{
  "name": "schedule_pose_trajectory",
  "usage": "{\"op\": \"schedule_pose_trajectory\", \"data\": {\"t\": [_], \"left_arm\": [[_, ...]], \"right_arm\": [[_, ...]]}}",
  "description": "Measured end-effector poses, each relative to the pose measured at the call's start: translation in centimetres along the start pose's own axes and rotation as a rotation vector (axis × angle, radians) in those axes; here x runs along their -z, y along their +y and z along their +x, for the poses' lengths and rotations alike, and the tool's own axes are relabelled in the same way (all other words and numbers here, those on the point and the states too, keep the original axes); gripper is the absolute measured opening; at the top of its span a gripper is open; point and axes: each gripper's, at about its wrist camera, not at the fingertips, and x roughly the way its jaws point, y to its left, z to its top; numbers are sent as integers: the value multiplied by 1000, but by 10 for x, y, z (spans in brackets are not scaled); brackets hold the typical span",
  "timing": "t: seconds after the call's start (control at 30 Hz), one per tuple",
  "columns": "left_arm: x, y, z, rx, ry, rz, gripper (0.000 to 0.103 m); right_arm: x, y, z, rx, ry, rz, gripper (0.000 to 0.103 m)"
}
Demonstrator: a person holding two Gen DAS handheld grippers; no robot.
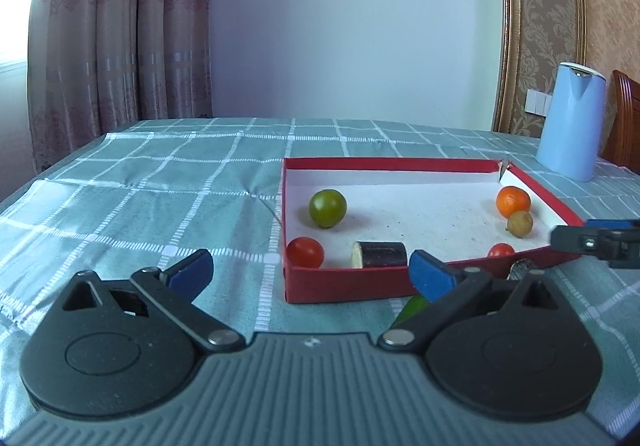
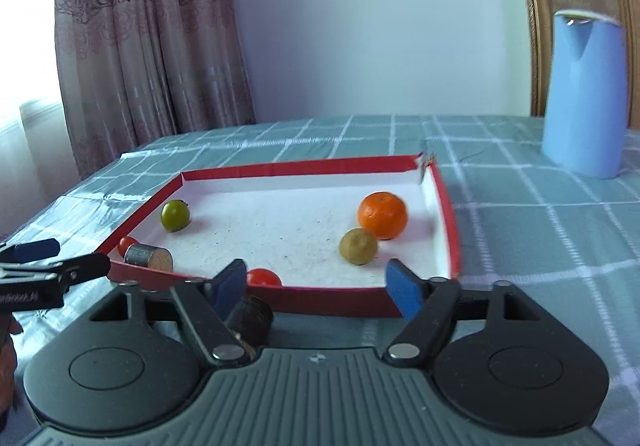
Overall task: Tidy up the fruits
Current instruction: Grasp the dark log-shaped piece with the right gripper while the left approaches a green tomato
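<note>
Both grippers hover low over the green checked tabletop [image 1: 160, 182], fingers spread wide and holding nothing: the left gripper [image 1: 310, 270] before the near-left corner of the shallow red cardboard box [image 1: 344, 282], the right gripper [image 2: 316, 286] before its near wall; a dark cylindrical piece [image 2: 250, 316] lies outside the box beside the right gripper's left finger; inside along the near wall sit two red cherry tomatoes [image 1: 305, 252] [image 1: 501, 250] and a dark eggplant chunk [image 1: 379, 255]; farther in, a green round fruit [image 1: 327, 208], a small brown fruit [image 1: 520, 223] touching an orange tangerine [image 1: 513, 201]; beyond stands a light-blue kettle [image 1: 571, 122].
</note>
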Motion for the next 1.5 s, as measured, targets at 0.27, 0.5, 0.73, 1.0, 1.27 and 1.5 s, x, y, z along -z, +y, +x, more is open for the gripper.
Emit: {"op": "schedule_pose_trajectory", "data": {"t": [0.27, 0.5, 0.73, 1.0, 1.27, 1.5], "left_arm": [[0, 0, 1, 7, 10, 2, 103], [0, -1, 4, 17, 28, 7, 103], [0, -1, 6, 16, 43, 9, 103], [0, -2, 8, 12, 49, 11, 103], [5, 6, -15, 91, -30, -35, 103], [1, 5, 13, 110, 135, -45, 103]], "right_arm": [[5, -7, -18, -61, -30, 10, 80], [11, 16, -6, -100, 50, -80, 80], [13, 32, 24, -72, 155, -116, 80], [17, 39, 32, -67, 175, -143, 37], [16, 22, 23, -17, 152, -91, 37], [17, 24, 23, -27, 160, -97, 37]]}}
